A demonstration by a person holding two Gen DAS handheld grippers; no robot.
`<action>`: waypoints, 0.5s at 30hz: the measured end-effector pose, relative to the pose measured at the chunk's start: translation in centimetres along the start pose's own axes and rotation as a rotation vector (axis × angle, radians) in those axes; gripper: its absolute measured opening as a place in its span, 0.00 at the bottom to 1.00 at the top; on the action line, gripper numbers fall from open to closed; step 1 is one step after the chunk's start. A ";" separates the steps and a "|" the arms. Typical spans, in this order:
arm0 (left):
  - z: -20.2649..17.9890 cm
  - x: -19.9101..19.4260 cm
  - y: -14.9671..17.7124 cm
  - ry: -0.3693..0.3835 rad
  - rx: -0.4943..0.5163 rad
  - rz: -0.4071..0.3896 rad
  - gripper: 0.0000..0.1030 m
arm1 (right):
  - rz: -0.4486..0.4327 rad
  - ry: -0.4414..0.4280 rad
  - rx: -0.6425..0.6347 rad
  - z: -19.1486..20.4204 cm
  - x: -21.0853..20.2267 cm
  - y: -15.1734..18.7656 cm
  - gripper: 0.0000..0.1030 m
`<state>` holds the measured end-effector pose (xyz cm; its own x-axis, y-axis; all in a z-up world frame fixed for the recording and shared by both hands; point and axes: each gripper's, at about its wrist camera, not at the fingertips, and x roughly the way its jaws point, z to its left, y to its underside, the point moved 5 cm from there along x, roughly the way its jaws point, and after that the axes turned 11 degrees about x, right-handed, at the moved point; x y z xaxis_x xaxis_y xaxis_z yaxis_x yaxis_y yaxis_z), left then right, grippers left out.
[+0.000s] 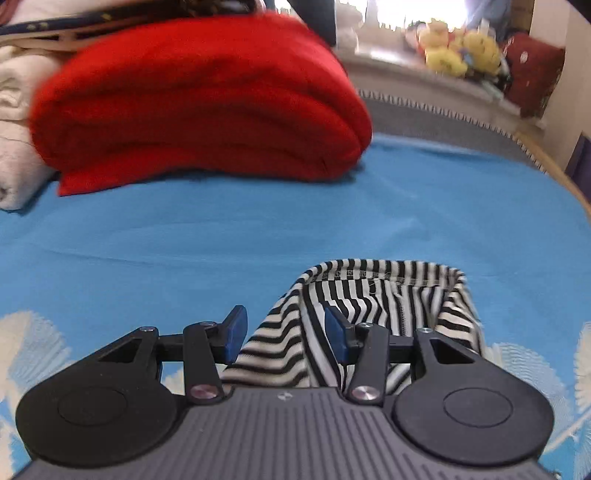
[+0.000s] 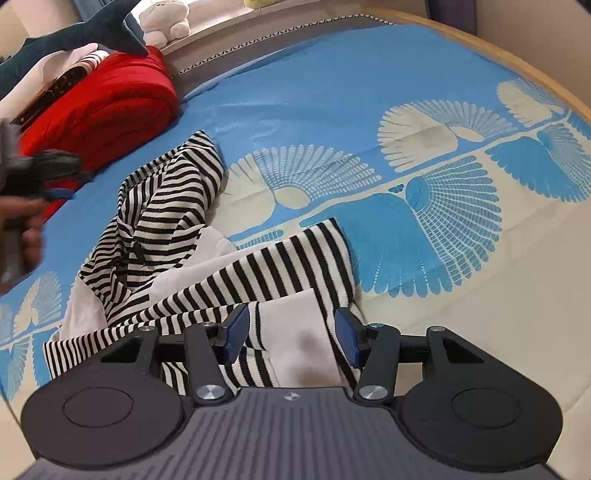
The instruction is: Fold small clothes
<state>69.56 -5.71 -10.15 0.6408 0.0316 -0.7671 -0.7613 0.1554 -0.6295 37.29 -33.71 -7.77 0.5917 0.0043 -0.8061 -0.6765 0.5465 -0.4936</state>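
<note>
Crumpled across the blue bedsheet (image 2: 332, 85) lies the striped garment (image 2: 166, 206), black and white bands with plain white panels, running from about 11 o'clock of the right wrist view down to the gripper at 6 o'clock. The right gripper (image 2: 291, 334) has its jaws standing apart, a white panel and striped cloth lying below and between the blue pads (image 2: 236, 332); no pad visibly presses the fabric. The left gripper (image 1: 284, 332) also has its jaws parted, over a hemmed opening of the same striped garment (image 1: 376, 295) that spreads toward 3 o'clock; striped cloth lies between its pads, but a grip cannot be told.

Ahead of the left gripper, at 12 o'clock, a thick folded red blanket (image 1: 199, 103) sits on the sheet, well apart from the garment. White folded linens (image 1: 18, 129) press against it at 9 o'clock. Yellow plush toys (image 1: 461, 51) crowd the ledge at 1 o'clock.

From the right wrist view the red blanket (image 2: 110, 107) shows at 10 o'clock with a dark shark plush (image 2: 92, 33) on top and a white plush toy (image 2: 166, 22) behind. At 9 o'clock the left gripper (image 2: 48, 173) appears blurred, with a hand (image 2: 29, 236) beneath it. White fan patterns (image 2: 424, 125) mark the sheet at 2 o'clock.
</note>
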 end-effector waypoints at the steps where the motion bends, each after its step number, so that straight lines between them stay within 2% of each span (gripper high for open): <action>1: -0.3 1.2 -0.3 -0.013 0.017 0.004 0.51 | 0.005 0.001 0.006 0.0 0.2 0.0 0.52; 8: -0.8 8.4 -1.5 -0.070 0.024 0.041 0.50 | 0.034 -0.018 0.018 1.1 0.8 0.8 0.52; 10: -0.6 9.1 -1.0 -0.074 0.034 0.049 0.31 | 0.036 -0.011 0.011 1.5 1.0 0.9 0.52; 11: -0.8 9.6 -0.9 -0.067 0.046 0.061 0.04 | 0.036 -0.009 0.016 1.5 1.1 0.9 0.52; 12: -1.0 9.9 -0.5 -0.053 0.066 0.070 0.04 | 0.037 -0.009 0.024 1.6 1.2 0.8 0.52; 15: -2.0 7.5 -0.2 -0.042 0.154 -0.026 0.04 | 0.033 -0.008 0.039 1.6 1.0 0.4 0.52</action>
<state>74.37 -7.43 -16.02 0.6661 0.0659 -0.7430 -0.7221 0.3065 -0.6202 38.34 -32.19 -8.29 0.5731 0.0290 -0.8190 -0.6778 0.5785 -0.4538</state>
